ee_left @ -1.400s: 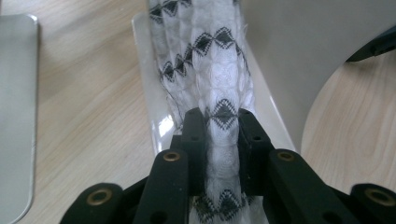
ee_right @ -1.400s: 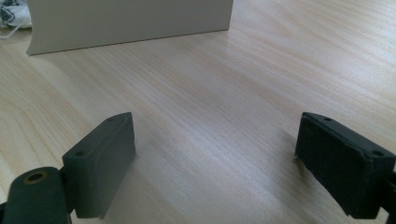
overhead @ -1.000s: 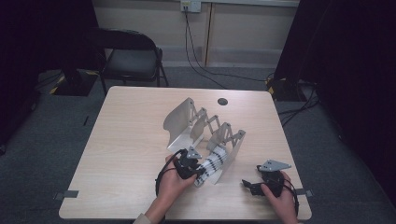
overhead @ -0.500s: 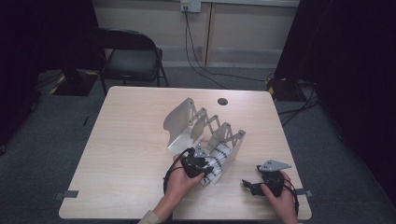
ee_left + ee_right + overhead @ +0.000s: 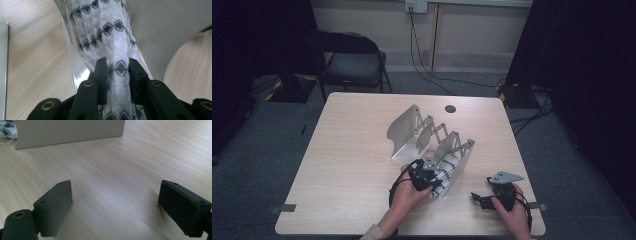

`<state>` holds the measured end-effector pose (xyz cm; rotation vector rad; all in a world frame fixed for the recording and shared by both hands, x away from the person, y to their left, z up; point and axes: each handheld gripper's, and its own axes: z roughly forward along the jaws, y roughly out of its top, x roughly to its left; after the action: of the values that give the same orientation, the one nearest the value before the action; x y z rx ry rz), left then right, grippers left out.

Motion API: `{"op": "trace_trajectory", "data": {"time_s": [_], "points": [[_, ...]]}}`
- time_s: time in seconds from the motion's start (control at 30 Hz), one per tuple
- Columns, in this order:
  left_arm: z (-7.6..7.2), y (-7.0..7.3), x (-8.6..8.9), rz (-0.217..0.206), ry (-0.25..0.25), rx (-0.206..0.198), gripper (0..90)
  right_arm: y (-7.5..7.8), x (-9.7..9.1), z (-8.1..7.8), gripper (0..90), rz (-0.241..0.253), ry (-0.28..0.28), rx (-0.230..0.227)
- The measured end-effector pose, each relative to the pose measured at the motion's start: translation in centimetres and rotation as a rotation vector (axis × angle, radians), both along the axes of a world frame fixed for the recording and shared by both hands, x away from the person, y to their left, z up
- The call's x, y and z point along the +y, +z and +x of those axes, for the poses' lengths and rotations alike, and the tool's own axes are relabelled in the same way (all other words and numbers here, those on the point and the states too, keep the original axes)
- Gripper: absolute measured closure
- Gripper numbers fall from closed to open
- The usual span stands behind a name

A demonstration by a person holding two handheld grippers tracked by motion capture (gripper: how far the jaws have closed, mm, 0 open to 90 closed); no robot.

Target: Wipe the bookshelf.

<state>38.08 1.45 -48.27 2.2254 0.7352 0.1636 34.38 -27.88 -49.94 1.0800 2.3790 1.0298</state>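
The patterned cloth (image 5: 117, 50), at six o'clock on the surface (image 5: 347, 165), sits pinched between the left gripper's (image 5: 117, 68) fingers, apparently for feeding into the metal rack (image 5: 432, 145). At four o'clock, the right gripper (image 5: 115, 202) rests wide apart, idle.

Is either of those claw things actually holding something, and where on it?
The left gripper pinches the white cloth with black diamond pattern, bunched between its pads at the end nearest the person, by the metal rack. The right gripper is open, holding nothing.
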Motion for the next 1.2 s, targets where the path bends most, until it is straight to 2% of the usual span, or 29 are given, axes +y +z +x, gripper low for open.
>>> {"op": "trace_trajectory", "data": {"time_s": [0.1,0.33,0.37,0.53,0.73,0.8,0.97,1.0,1.2], "points": [[-0.5,0.1,0.4,0.019,-0.015,0.004,73.9,0.0,0.0,0.0,11.3,0.0,0.0,0.001],[-1.5,0.3,1.5,0.009,-0.022,0.029,75.3,0.0,0.0,0.0,11.3,0.0,0.0,0.0],[-1.6,0.4,1.6,0.024,-0.026,0.032,75.4,0.0,0.0,0.0,11.3,0.0,0.0,0.0],[-1.2,0.9,1.3,0.021,-0.02,0.028,75.5,0.0,0.0,0.0,11.3,0.0,0.0,0.001],[-0.1,1.3,-0.3,-0.026,-0.01,-0.005,73.6,0.0,0.0,0.0,11.4,0.0,0.0,0.001],[0.3,1.3,-0.6,-0.038,0.0,0.003,71.9,0.0,0.0,0.0,11.3,0.0,0.0,0.001],[0.5,0.5,-1.1,-0.019,0.003,0.021,71.6,0.0,0.0,0.0,11.3,0.0,0.0,0.001],[0.5,0.4,-1.1,-0.031,0.01,0.026,71.6,0.0,0.0,0.0,11.3,0.0,0.0,0.001],[0.2,0.3,-0.6,-0.008,-0.009,0.025,73.6,0.0,0.0,0.0,11.4,0.0,0.0,0.001]]}}
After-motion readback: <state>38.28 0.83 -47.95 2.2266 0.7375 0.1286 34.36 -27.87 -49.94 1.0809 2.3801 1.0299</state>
